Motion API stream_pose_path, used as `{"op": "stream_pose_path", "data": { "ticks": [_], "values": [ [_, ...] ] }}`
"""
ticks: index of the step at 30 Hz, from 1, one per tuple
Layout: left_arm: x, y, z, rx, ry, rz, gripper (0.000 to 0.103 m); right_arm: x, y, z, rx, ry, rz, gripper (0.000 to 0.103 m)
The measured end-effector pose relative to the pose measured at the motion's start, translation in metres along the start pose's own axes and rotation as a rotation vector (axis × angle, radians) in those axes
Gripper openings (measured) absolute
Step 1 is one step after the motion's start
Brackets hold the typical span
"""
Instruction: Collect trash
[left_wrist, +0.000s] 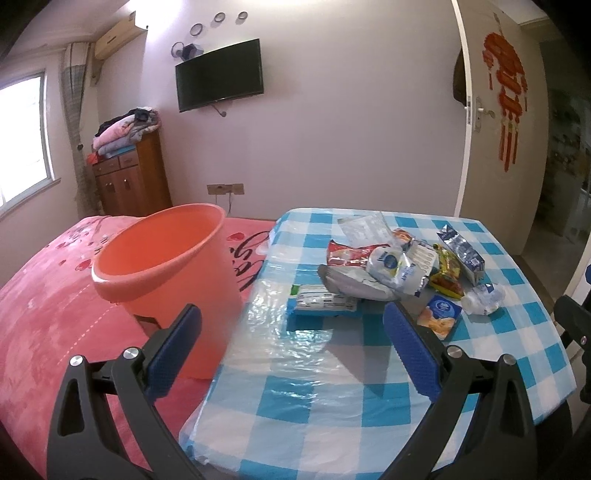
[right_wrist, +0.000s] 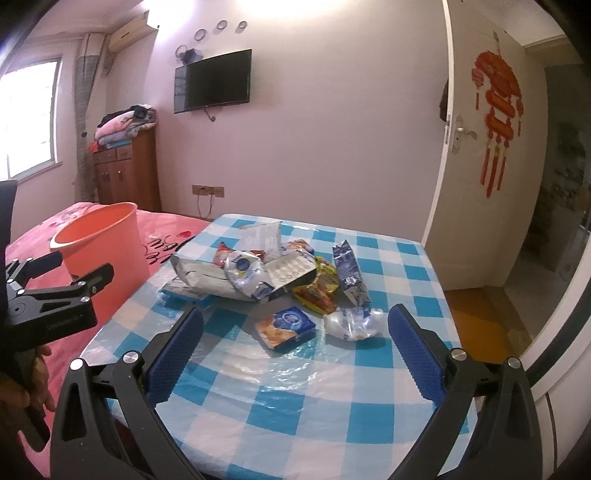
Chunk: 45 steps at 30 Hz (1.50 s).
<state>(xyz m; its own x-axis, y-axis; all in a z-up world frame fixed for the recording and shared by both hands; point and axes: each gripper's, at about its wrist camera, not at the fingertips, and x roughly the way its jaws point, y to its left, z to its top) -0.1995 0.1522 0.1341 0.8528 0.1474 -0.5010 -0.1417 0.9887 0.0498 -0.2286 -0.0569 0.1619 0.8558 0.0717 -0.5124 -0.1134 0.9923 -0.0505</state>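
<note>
both my tools are spread wide and holding nothing: left gripper (left_wrist: 291, 354) hangs over the near left part of the checked table (left_wrist: 332, 406), right gripper (right_wrist: 295, 354) over the near middle, jaws well apart on each. nearest trash to me is the small blue-and-orange snack packet (right_wrist: 286, 326), lying flat, long axis running near-left to far-right; looks light and slick, i'd pinch it across the short width at a raised edge. just beside it to the right, a crushed clear plastic bottle (right_wrist: 352, 323) on its side, long axis roughly left-right, springy and slippery, best taken across the crumpled middle. behind those sits the main heap: yellow-red wrapper (right_wrist: 317, 291), blue foil pouch (right_wrist: 349, 275) tilted and leaning, mouth up and away, a white-blue bag (right_wrist: 243, 271), a grey flat carton (right_wrist: 201, 277). all thin, crinkly, near weightless i judge; a grab may drag its neighbours since they overlap. the clear plastic film (left_wrist: 295, 332) over the cloth could snag. orange bucket (left_wrist: 166, 266) stands upright on the pink bed (left_wrist: 44, 295) just beside the table's left edge, looks empty so far as i can see.
</note>
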Motion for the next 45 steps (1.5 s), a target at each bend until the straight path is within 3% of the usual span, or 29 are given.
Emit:
{"op": "stream_pose_path", "data": {
  "ticks": [13, 28, 45],
  "values": [
    [0.001, 0.001, -0.001, -0.001, 0.007, 0.022, 0.099, 0.0, 0.0, 0.0, 0.0, -0.001, 0.023, 0.099],
    [0.019, -0.012, -0.003, 0.014, 0.06, -0.002, 0.099, 0.033, -0.013, -0.008, 0.0, 0.061, 0.059, 0.099],
    [0.07, -0.047, -0.016, 0.066, 0.174, -0.2, 0.099, 0.109, -0.076, -0.036, 0.18, 0.239, 0.095, 0.099]
  ]
}}
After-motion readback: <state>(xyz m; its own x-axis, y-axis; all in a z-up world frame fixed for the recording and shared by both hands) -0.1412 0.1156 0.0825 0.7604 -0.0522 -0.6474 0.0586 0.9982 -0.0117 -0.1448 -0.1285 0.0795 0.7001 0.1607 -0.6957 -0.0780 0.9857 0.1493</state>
